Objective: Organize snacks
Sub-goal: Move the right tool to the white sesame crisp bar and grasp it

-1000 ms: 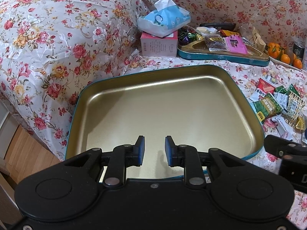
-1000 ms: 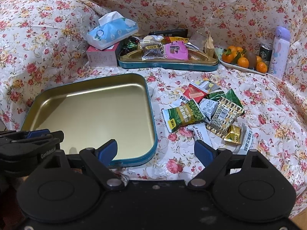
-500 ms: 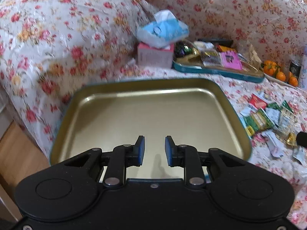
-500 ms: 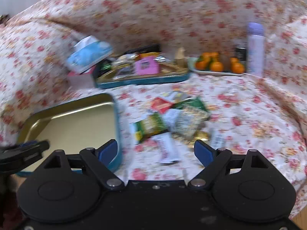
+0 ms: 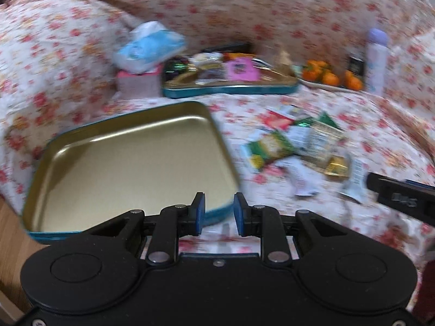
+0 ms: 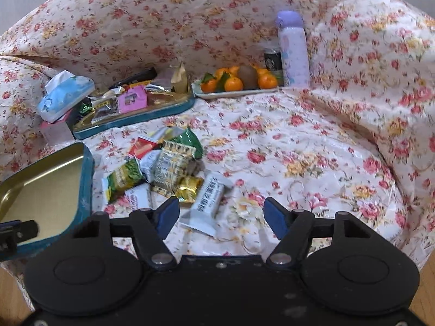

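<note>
Two gold-lined teal metal trays (image 6: 84, 168) (image 6: 152, 114); one lilac flask (image 6: 293, 51); one blue tissue pack (image 6: 65, 95); one brown kiwi (image 6: 248, 76).

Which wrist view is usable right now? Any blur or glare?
Left wrist: heavy motion blur, snack packets and far tin smeared, only the left gripper sharp; soft glare streaks on the empty gold tin. Right wrist: mostly sharp, white packet print visible, slight smear at the right edge; fisheye bends both.
</note>
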